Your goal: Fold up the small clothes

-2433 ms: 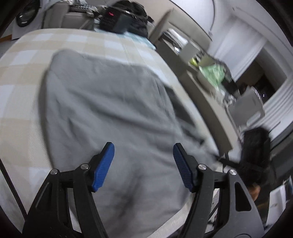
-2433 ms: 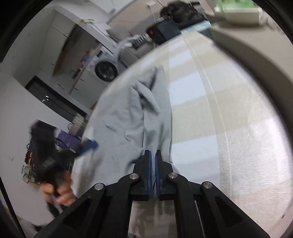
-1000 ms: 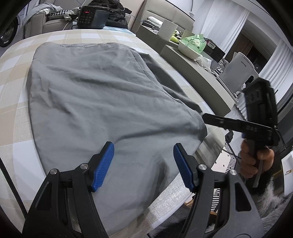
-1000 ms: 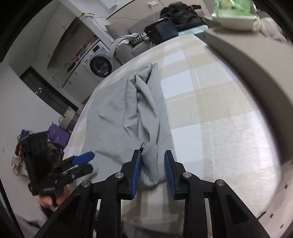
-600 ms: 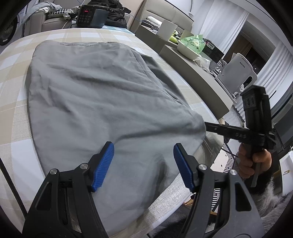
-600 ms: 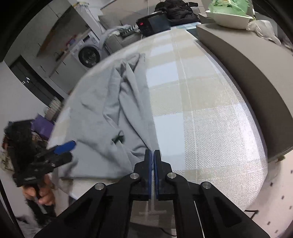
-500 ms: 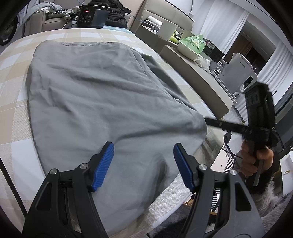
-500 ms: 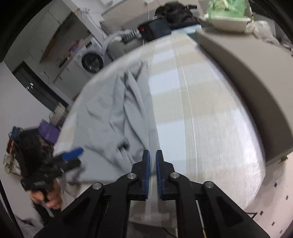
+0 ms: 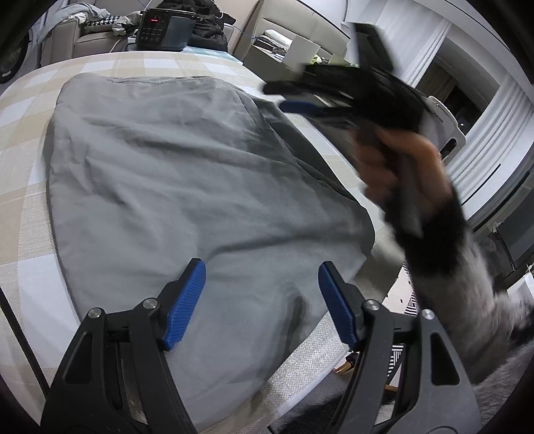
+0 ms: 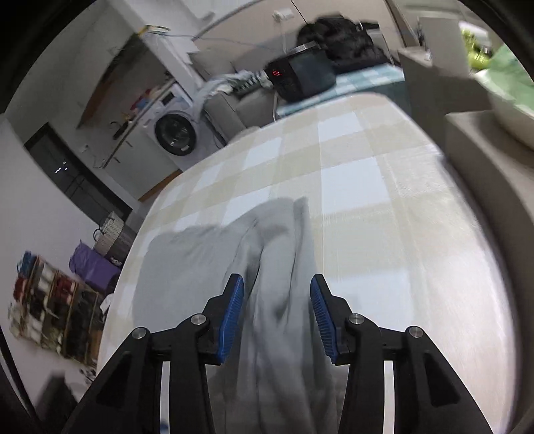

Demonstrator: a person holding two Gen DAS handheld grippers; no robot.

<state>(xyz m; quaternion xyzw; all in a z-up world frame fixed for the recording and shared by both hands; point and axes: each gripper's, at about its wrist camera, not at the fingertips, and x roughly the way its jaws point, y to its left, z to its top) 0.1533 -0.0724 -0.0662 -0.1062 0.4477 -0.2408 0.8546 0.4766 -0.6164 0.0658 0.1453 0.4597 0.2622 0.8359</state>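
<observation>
A grey garment (image 9: 173,173) lies spread flat on the checked table (image 9: 20,207). Low over its near hem hangs my left gripper (image 9: 262,267), open and still opening, with nothing pinched. My right gripper (image 10: 276,280) hovers over the garment's bunched right side (image 10: 267,247). Its jaws are opening; cloth lies below them and the pads (image 10: 233,310) press on nothing. In the left wrist view the right gripper (image 9: 277,97) is a blur above the garment's far right edge, held by a hand (image 9: 393,160).
A black appliance with a red display (image 9: 160,28) stands beyond the table's far edge, in front of a sofa. A washing machine (image 10: 175,133) stands at the back left. A grey counter (image 10: 484,160) with a white bowl (image 10: 510,117) borders the table's right side.
The right gripper left the garment's near right corner, swept forward over the cloth and went from shut to open. The left gripper stayed where it was.
</observation>
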